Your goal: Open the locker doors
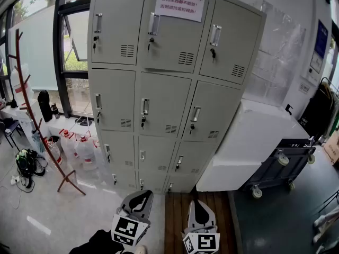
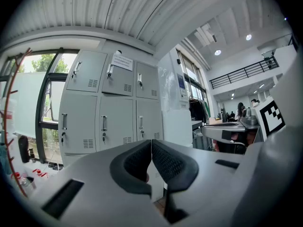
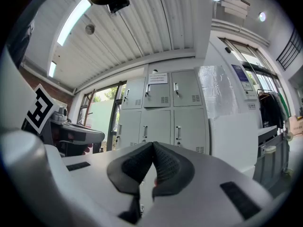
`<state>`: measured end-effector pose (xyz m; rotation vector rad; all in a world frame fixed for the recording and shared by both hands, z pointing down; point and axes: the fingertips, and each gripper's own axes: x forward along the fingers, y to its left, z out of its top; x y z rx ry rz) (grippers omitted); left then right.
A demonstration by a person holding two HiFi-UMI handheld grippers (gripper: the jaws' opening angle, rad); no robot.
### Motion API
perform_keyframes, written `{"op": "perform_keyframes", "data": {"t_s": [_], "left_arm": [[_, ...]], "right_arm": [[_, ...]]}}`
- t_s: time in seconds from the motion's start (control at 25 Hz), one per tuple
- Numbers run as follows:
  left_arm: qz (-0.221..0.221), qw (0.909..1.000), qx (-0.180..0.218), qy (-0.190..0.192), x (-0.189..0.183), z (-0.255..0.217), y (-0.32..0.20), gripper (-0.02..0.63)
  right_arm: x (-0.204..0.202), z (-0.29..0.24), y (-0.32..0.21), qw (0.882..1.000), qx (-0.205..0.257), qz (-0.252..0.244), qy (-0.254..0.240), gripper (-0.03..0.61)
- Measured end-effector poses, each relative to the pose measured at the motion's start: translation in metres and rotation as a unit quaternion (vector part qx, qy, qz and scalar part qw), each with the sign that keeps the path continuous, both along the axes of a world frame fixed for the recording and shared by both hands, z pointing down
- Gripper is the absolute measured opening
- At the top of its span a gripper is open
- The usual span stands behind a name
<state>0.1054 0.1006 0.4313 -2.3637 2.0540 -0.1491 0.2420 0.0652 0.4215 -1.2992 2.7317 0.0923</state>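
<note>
A tall grey locker cabinet stands ahead, three doors wide, with every door shut and a metal handle and a key on each. A white paper notice is taped across the top doors. My left gripper and right gripper hang low at the bottom of the head view, well short of the cabinet. Both are shut with nothing between the pads. The lockers show far off in the left gripper view beyond its jaws. In the right gripper view the lockers also stand far beyond the gripper.
A white box-like unit stands against the cabinet's right side, with a wheeled dark cart next to it. On the left are a red-brown coat stand, several water jugs and a window. A wooden strip of floor lies under my grippers.
</note>
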Motion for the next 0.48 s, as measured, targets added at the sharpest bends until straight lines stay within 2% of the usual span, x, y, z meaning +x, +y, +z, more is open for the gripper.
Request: {"op": "perform_keyframes", "data": {"t_s": [0.48], "left_arm": [[0.014,0.9999,0.007,-0.002,-0.048,-0.013,-0.045,0.025]], "right_arm": [[-0.032,-0.001,-0.042,0.999,-0.014,0.031,0.007,0.015]]}}
